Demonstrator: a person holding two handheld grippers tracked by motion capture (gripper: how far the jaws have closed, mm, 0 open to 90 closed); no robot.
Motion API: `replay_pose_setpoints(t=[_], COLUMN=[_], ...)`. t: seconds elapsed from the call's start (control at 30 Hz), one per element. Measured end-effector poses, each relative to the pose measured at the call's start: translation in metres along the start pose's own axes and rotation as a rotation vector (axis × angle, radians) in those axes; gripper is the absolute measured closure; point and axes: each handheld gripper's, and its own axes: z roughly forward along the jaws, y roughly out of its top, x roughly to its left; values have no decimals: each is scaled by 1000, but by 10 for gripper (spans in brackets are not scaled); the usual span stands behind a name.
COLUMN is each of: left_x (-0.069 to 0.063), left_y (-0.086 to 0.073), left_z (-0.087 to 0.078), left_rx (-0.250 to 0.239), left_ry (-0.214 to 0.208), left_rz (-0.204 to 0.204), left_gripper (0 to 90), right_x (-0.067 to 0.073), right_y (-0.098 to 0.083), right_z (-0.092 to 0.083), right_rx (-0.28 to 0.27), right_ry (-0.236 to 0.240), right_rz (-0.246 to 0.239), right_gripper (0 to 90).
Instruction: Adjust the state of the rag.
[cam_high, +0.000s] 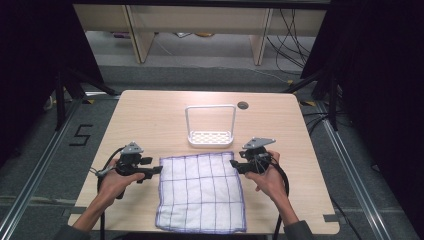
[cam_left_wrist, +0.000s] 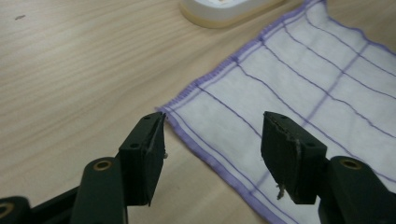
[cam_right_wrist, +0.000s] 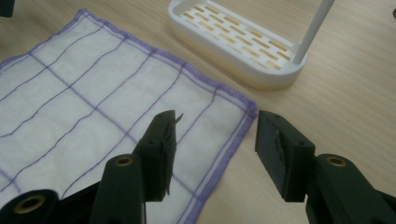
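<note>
A white cloth (cam_high: 200, 192) with purple grid lines and a purple hem lies spread flat on the wooden table (cam_high: 150, 125). My left gripper (cam_high: 159, 171) sits at the cloth's far left corner. In the left gripper view the left gripper (cam_left_wrist: 212, 135) is open, with that corner of the cloth (cam_left_wrist: 289, 88) lying on the table under the gap. My right gripper (cam_high: 233, 165) is at the far right corner. In its own view the right gripper (cam_right_wrist: 215, 133) stands open above the hem of the cloth (cam_right_wrist: 84, 107). Neither holds anything.
A white rack (cam_high: 210, 138) with a slotted base and a tall loop handle stands just behind the cloth; the rack (cam_right_wrist: 233, 39) is close to the right gripper. A round cable port (cam_high: 243, 105) is in the table's far edge. Bare wood lies left and right.
</note>
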Motion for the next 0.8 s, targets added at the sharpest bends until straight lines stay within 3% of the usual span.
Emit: replay_pose_setpoints(t=[0.17, 0.2, 0.27, 0.37, 0.4, 0.5, 0.63, 0.8], left_x=[8, 9, 12, 13, 14, 10, 6, 5], left_y=[4, 4, 3, 4, 4, 7, 10, 11], left_z=[12, 14, 17, 20, 21, 26, 37, 45], left_rx=[30, 23, 25, 47, 48, 60, 84, 126], left_ry=[39, 51, 50, 61, 52, 52, 45, 41], left_rz=[17, 23, 30, 33, 37, 55, 69, 99], left_gripper=[384, 384, 386, 394, 396, 401, 418, 493], right_x=[-11, -13, -14, -16, -16, -16, -18, -17], right_y=[8, 9, 9, 9, 9, 10, 9, 10], right_z=[21, 24, 33, 39, 42, 43, 51, 57], right_rx=[8, 35, 22, 52, 29, 57, 47, 57], right_ry=[-27, -20, -28, -21, -31, -18, -20, -23], right_rz=[19, 11, 13, 19, 12, 24, 15, 13], right_gripper=[487, 487, 488, 497, 499, 504, 511, 522])
